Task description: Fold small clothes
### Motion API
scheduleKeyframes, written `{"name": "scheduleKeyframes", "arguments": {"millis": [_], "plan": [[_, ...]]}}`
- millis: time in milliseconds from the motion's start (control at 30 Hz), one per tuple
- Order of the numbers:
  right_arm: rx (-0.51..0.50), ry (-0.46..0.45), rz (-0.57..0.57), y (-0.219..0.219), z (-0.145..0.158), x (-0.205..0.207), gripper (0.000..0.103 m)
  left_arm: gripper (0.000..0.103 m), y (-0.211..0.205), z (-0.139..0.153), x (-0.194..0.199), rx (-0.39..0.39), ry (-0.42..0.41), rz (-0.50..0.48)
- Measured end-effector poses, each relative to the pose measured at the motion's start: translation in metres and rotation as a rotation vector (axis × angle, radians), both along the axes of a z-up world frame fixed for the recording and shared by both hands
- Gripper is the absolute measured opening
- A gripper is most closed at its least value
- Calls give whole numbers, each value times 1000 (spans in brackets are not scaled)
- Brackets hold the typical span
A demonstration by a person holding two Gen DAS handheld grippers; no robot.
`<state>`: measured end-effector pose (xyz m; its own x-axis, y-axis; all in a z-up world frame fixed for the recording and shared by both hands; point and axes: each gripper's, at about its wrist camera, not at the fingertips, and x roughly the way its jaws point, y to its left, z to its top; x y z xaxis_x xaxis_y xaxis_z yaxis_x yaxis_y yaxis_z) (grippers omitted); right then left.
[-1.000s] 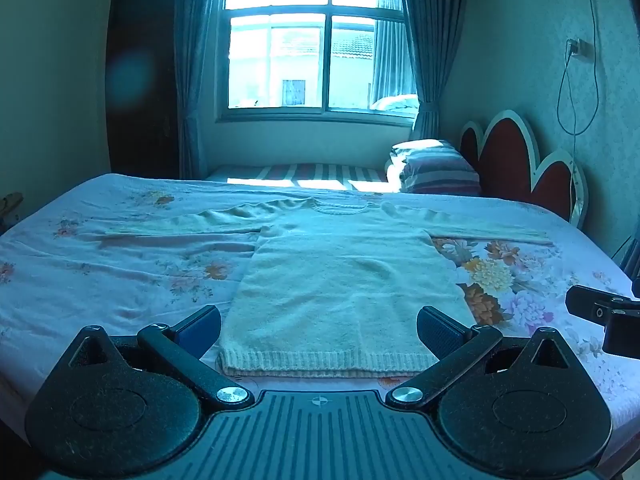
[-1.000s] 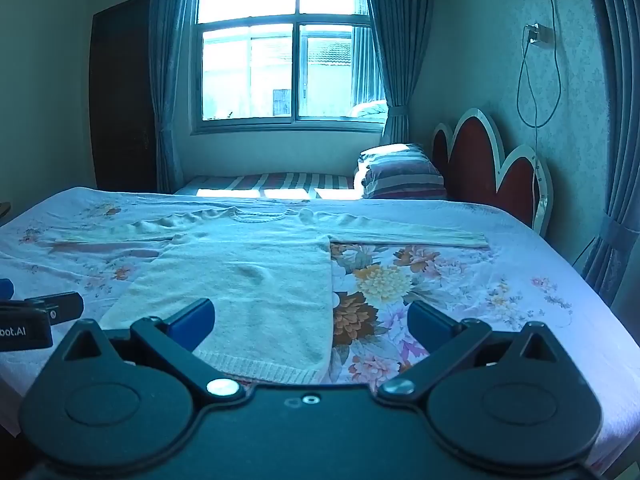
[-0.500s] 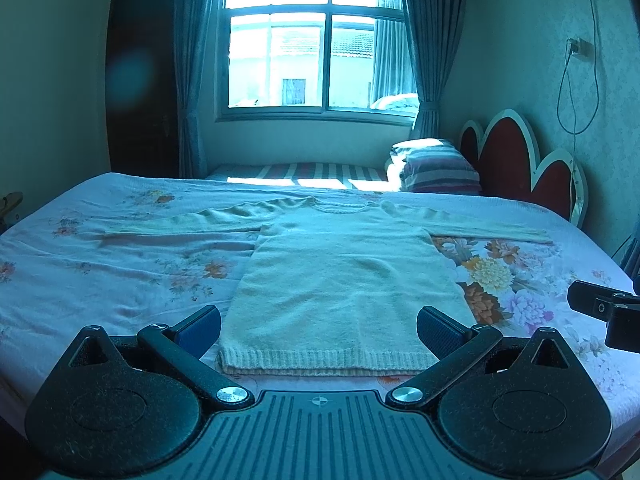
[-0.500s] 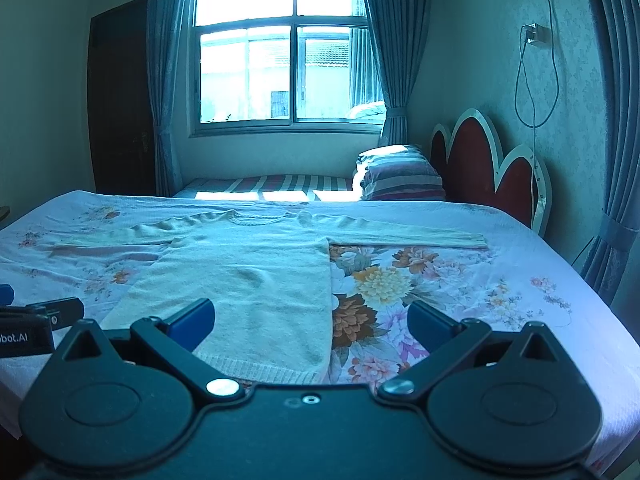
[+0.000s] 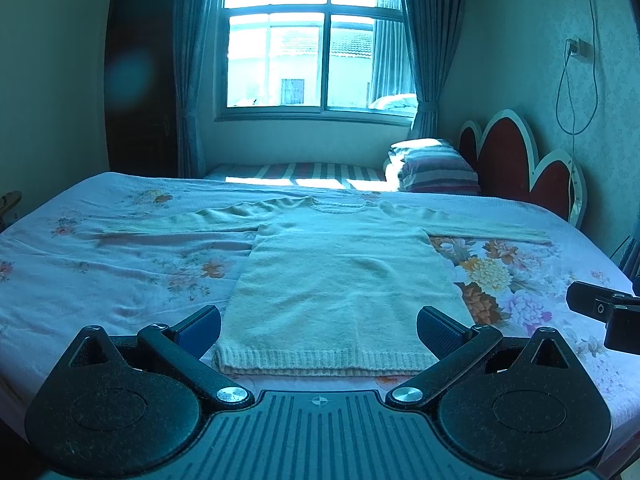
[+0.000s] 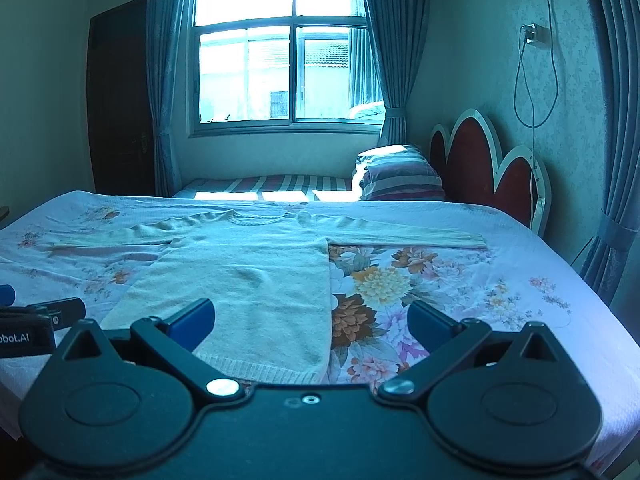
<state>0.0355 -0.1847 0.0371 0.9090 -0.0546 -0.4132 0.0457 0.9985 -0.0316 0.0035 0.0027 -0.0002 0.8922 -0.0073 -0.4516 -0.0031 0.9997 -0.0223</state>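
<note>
A pale yellow knit sweater (image 5: 340,280) lies flat on the bed, hem toward me, both sleeves spread out to the sides. In the right wrist view the same sweater (image 6: 256,276) sits left of centre. My left gripper (image 5: 318,326) hovers open just before the hem, its blue pads apart with nothing between them. My right gripper (image 6: 310,322) is also open and empty, above the hem's right corner. Each gripper shows at the edge of the other's view.
The bed (image 5: 100,264) has a floral sheet. A red scalloped headboard (image 5: 516,160) stands at the right, striped pillows (image 5: 436,168) beside it. A window with curtains (image 5: 316,52) is at the back, a dark door (image 5: 140,80) at the left.
Both grippers have drifted very slightly; the sweater has not moved and both stay open.
</note>
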Motion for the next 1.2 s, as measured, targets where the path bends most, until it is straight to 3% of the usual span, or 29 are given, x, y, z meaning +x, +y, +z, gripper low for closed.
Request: {"name": "scheduleKeyframes", "arguments": {"millis": [1200], "plan": [[0, 1, 16, 8, -2, 4, 103, 103, 5, 1, 1, 2, -4, 11]]}}
